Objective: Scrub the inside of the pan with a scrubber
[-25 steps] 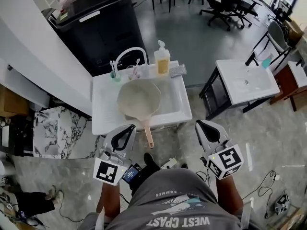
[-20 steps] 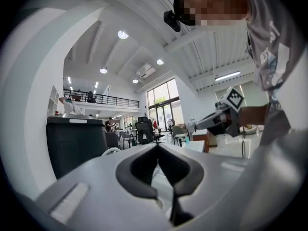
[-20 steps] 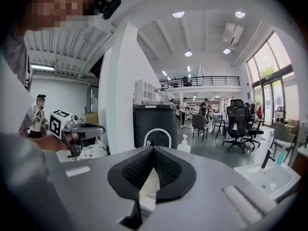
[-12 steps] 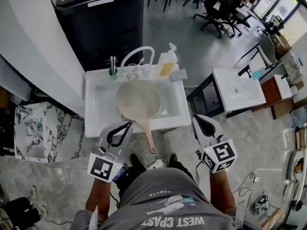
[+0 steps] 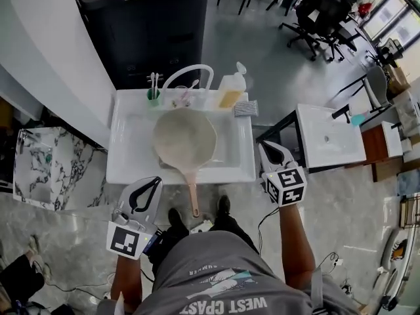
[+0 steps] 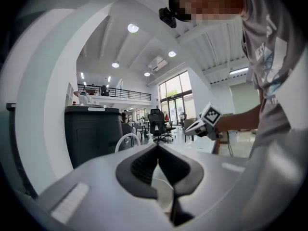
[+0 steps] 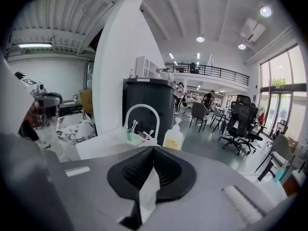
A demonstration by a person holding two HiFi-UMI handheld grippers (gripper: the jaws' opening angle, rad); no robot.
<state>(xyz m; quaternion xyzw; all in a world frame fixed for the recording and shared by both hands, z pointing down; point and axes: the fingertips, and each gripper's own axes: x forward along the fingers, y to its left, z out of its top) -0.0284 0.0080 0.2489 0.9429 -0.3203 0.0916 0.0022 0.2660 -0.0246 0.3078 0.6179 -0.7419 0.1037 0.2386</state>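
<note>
A pale round pan [image 5: 185, 138] lies in the white sink [image 5: 128, 163], its copper-coloured handle [image 5: 192, 195] sticking out over the front edge. A grey scrubber pad [image 5: 245, 108] rests on the sink's back right corner beside a yellow soap bottle [image 5: 231, 92]. My left gripper [image 5: 157, 180] hangs shut and holding nothing in front of the sink, left of the handle. My right gripper [image 5: 262, 145] is shut with nothing between its fingers, just off the sink's right front corner. Its view shows the faucet [image 7: 142, 114] and soap bottle [image 7: 174, 137] ahead.
A white arched faucet [image 5: 187, 77] and a green toothbrush cup [image 5: 153, 94] stand at the sink's back. A black bin [image 5: 151, 25] sits behind it, a second white basin table [image 5: 328, 136] to the right, a marble slab [image 5: 46, 169] to the left.
The view has shifted, with the sink now larger and more central. My right gripper has moved up beside the sink's right front corner. My left gripper sits lower and further left. Both stay shut.
</note>
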